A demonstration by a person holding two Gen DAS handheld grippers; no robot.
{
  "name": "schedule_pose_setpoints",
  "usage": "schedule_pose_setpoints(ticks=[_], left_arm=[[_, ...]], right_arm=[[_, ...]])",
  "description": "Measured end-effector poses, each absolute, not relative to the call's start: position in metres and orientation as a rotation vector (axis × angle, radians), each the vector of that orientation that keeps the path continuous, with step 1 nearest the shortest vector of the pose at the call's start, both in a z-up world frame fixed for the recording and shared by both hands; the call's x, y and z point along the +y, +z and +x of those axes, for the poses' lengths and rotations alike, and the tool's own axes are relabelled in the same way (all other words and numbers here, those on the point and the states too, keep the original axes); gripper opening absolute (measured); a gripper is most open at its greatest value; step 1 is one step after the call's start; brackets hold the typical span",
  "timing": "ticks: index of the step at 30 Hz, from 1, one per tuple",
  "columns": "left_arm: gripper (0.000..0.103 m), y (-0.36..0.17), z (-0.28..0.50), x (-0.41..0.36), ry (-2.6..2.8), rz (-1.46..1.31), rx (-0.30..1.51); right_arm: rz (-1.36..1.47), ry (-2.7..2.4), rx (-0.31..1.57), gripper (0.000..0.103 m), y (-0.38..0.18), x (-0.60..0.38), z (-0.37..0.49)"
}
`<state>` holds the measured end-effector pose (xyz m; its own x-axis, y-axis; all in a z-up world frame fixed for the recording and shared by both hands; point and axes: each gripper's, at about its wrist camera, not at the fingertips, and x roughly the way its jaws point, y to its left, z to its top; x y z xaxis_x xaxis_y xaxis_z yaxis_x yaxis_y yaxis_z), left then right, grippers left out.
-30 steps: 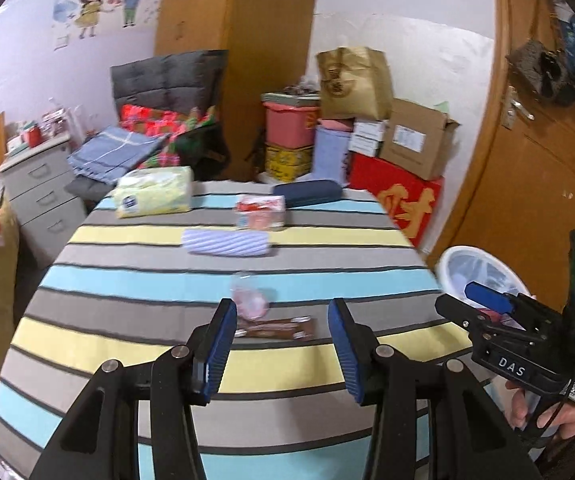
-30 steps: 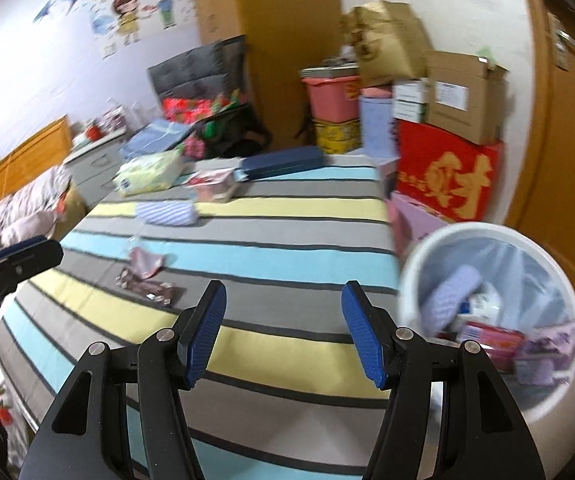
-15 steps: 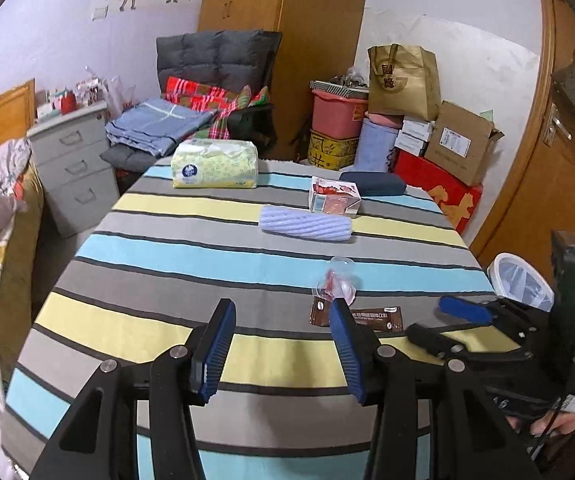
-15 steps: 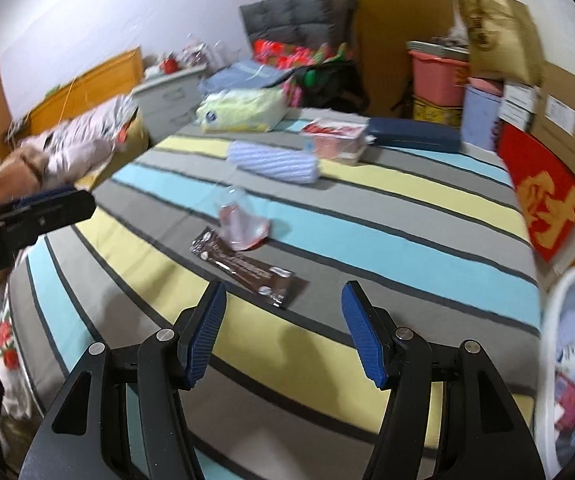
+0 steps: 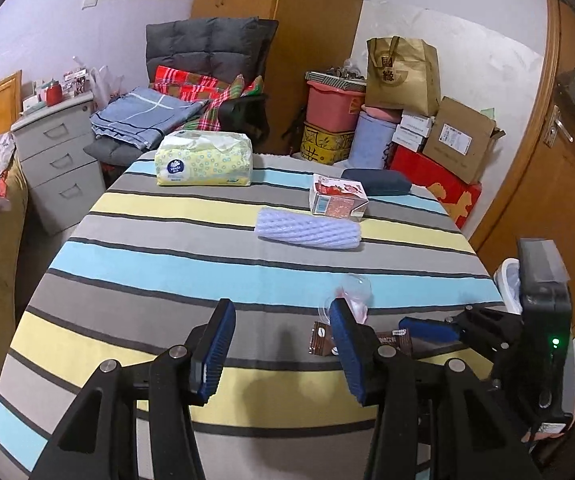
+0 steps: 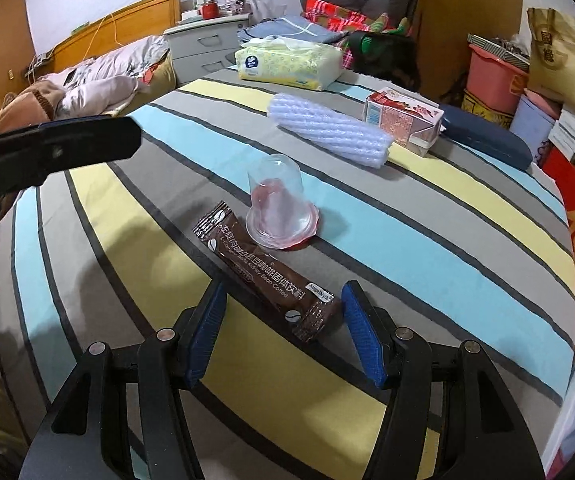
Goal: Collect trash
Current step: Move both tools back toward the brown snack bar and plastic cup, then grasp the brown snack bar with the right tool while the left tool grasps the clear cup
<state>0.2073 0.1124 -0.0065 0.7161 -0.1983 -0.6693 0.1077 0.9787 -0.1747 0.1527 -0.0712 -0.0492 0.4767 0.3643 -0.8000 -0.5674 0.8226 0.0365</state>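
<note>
A brown coffee wrapper [image 6: 265, 268] lies flat on the striped tablecloth [image 6: 427, 248]. Its near end lies between the open jaws of my right gripper [image 6: 283, 332]. A clear plastic cup with pink residue [image 6: 279, 210] stands upside down, touching the wrapper's far side. In the left wrist view the wrapper [image 5: 321, 340] and cup [image 5: 353, 294] are partly hidden behind my open, empty left gripper [image 5: 283, 348]. The right gripper [image 5: 427, 328] shows at the wrapper's right end there. The white trash bin [image 5: 507, 284] stands off the table's right edge.
Further back on the table lie a lilac foam sleeve [image 6: 329, 128], a pink carton [image 6: 403, 120], a yellow tissue pack [image 6: 289, 62] and a dark blue case [image 6: 487, 142]. Boxes and bags are stacked by the door at right. A bed and drawers stand at left.
My right gripper has swung from over the bin to the table and come down around the coffee wrapper's near end. My left gripper has drifted left and back a little.
</note>
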Motion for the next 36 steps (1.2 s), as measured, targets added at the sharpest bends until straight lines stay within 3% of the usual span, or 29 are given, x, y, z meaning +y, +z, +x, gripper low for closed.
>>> schedule_pose_setpoints(ticks=[8, 9, 11, 14, 36], left_arm=[[0.049, -0.012, 0.214, 0.114, -0.175, -0.136, 0.768], [0.049, -0.013, 0.214, 0.114, -0.176, -0.138, 0.769], [0.049, -0.013, 0.214, 0.114, -0.179, -0.143, 0.769], [0.049, -0.014, 0.215, 0.114, -0.178, -0.144, 0.77], [0.053, -0.037, 0.247, 0.056, -0.281, -0.074, 0.831]], right_arm=[[-0.277, 0.598, 0.907, 0.056, -0.05, -0.062, 0.158], [-0.278, 0.601, 0.904, 0.053, -0.05, -0.062, 0.156], [-0.27, 0.611, 0.9, 0.035, -0.048, -0.063, 0.155], [-0.28, 0.607, 0.899, 0.029, -0.048, -0.064, 0.153], [-0.148, 0.317, 0.959, 0.027, -0.052, -0.134, 0.164]])
